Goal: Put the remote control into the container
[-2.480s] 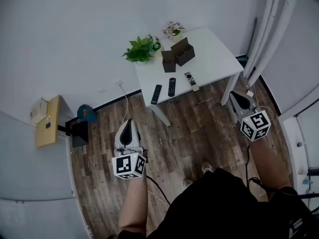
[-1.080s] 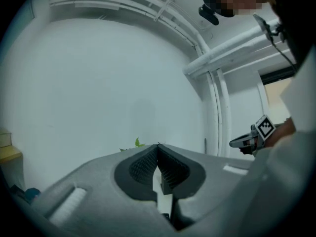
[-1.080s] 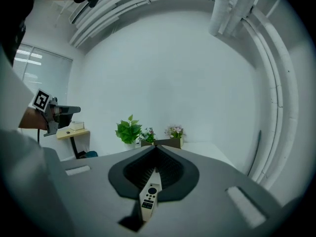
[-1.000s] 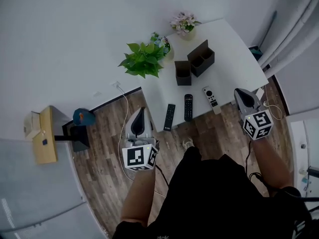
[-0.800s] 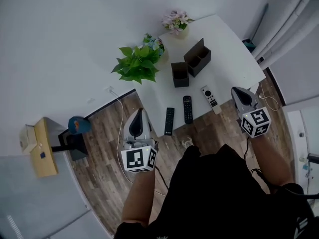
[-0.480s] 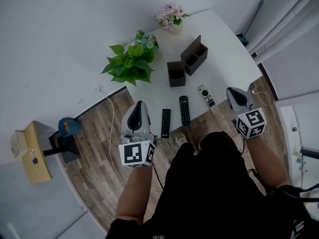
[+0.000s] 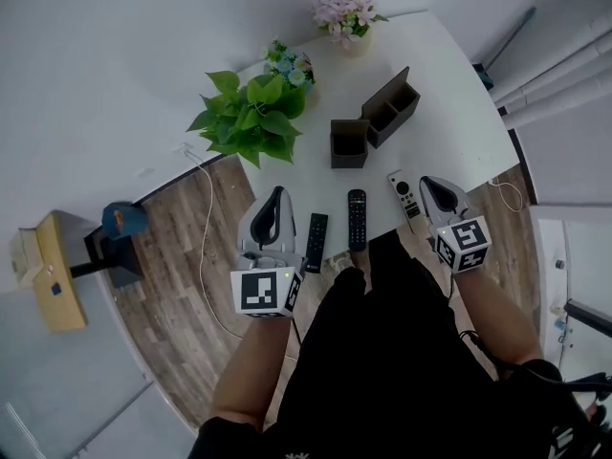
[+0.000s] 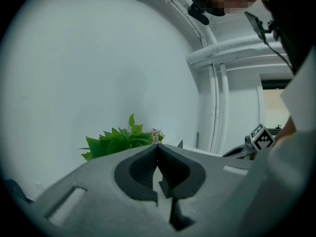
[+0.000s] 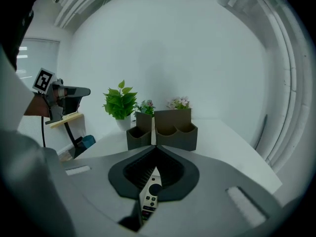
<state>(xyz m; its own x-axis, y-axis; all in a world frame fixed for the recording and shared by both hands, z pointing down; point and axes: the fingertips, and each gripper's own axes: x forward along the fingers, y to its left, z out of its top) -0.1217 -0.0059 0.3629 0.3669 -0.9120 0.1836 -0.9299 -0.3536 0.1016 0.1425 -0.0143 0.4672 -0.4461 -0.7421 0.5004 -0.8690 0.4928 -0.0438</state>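
Head view: three remotes lie side by side near the table's (image 7: 449, 103) front edge. The white remote (image 7: 404, 194) is slim and light grey, with a dark round pad at its far end and small buttons below. It sits just left of the right gripper (image 7: 429, 185), close to its tip. The middle black remote (image 7: 357, 220) is further left. The left black remote (image 7: 316, 242) is just right of the left gripper (image 7: 277, 199). Beyond both grippers are a small dark-brown container (image 7: 349, 143) and, just beside it, a double container (image 7: 390, 120). The plant (image 7: 249, 122) is ahead of the left gripper.

Left gripper view: jaws closed tip to tip, nothing between them. Plant (image 8: 116, 141) is straight ahead.

Right gripper view: jaws closed, tips meeting, nothing gripped. The white remote (image 9: 149, 194) shows through the gap under the jaws, lying flat on the table below, pad end pointing away. The small container (image 9: 138, 135) and double container (image 9: 176, 132) are dead ahead, past the tips. Both are open-topped, and no remote shows in them.
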